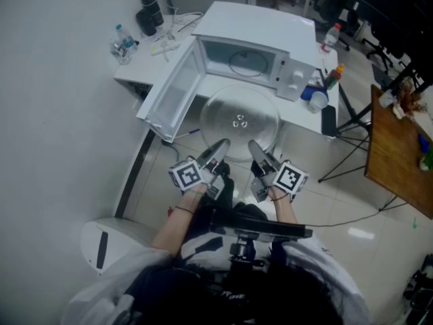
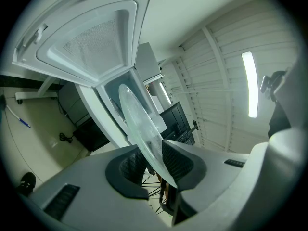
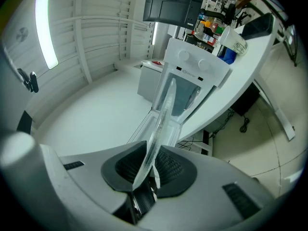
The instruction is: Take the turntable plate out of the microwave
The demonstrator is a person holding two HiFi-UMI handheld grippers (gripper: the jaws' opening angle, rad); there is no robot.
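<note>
The round clear glass turntable plate [image 1: 240, 120] hangs level in front of the white microwave [image 1: 260, 46], outside its open cavity. My left gripper [image 1: 218, 149] is shut on the plate's near rim at the left; in the left gripper view the plate [image 2: 137, 121] runs edge-on between the dark pads. My right gripper [image 1: 256, 150] is shut on the near rim at the right; the plate [image 3: 161, 124] stands edge-on between its pads in the right gripper view. The microwave door [image 1: 172, 93] is swung wide open to the left.
The microwave stands on a white table [image 1: 135, 73] with bottles [image 1: 122, 42] at the back left and a blue cup [image 1: 319, 100] and bottles to its right. A wooden desk [image 1: 396, 154] stands at the right. A white bin [image 1: 108, 239] sits on the floor near my left.
</note>
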